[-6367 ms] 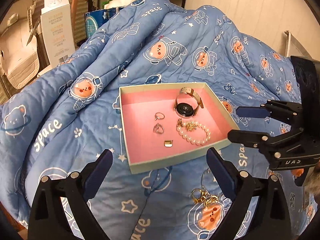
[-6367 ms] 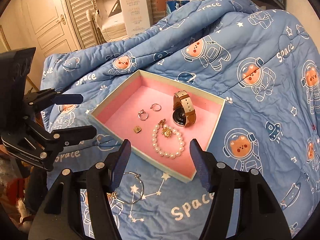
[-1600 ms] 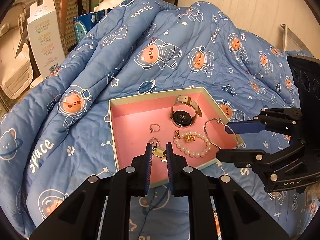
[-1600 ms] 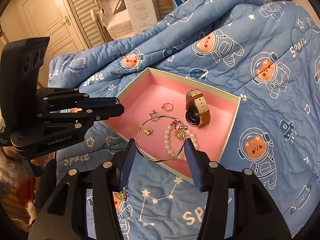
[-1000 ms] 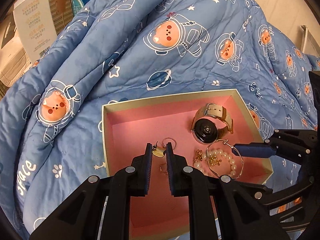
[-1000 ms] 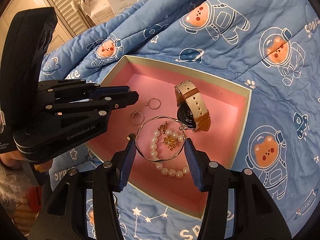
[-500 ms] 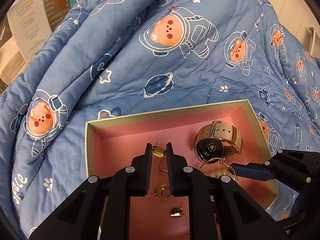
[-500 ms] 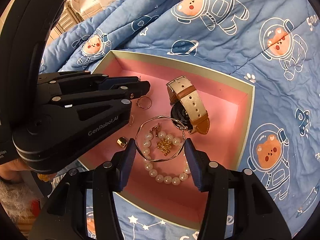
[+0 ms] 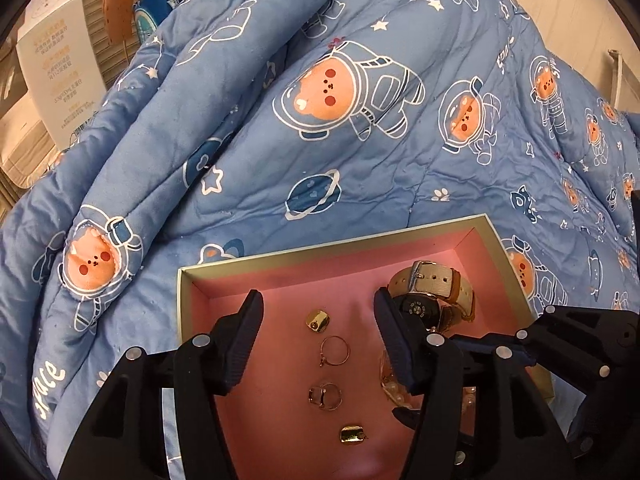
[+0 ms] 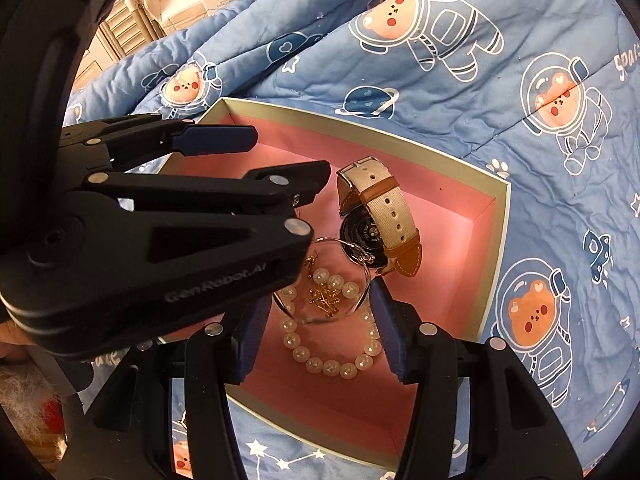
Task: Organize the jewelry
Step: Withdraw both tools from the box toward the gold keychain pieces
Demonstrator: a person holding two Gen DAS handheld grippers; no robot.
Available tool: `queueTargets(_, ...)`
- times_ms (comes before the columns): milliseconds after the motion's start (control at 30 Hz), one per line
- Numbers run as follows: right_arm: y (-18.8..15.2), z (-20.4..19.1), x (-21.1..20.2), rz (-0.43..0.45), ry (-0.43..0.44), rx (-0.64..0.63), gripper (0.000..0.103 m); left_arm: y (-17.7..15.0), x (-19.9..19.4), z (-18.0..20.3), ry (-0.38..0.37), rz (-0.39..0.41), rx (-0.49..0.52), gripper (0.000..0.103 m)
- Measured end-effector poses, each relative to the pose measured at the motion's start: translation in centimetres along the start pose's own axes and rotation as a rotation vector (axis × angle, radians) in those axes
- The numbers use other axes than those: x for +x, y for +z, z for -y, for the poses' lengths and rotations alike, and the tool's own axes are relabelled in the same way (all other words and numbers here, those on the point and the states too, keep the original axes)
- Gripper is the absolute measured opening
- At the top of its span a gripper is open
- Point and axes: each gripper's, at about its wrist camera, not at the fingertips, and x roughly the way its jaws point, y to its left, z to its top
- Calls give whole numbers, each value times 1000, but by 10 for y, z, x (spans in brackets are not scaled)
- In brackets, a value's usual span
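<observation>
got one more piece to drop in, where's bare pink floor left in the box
Bare floor lies along the far wall of the box, beyond the gold earring, and on the right between the watch and the side wall. It is crowded in the middle: a column of rings, plus the bangle over the pearl bracelet.

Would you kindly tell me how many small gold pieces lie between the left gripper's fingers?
4, in a column down the pink tray: square gold earring, thin ring, chunkier ring, gold cuff earring. Others may be hidden.

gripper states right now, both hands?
Left gripper: open, jaws just opened, gold earring lies free on the tray floor between them.
Right gripper: open, jaws just widened, thin bangle still between the pads.
</observation>
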Motion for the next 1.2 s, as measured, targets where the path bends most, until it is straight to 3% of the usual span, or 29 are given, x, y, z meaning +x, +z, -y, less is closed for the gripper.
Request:
queueTargets(100, -4, 2, -8, 28, 7, 9, 71, 1, -11, -7, -13, 25, -29, 64)
queueTargets(200, -8, 4, -15, 52, 23, 14, 72, 0, -23, -18, -30, 60, -85, 75)
queueTargets(500, -34, -1, -50, 196, 16, -8, 76, -33, -64, -45, -103, 156, -224, 90)
queueTargets(800, -71, -19, -85, 275, 22, -72, 76, -87, -91, -50, -98, 187, -236, 95)
queueTargets(1200, -110, -24, -76, 244, 13, -78, 76, -150, -99, -40, -68, 153, -215, 96)
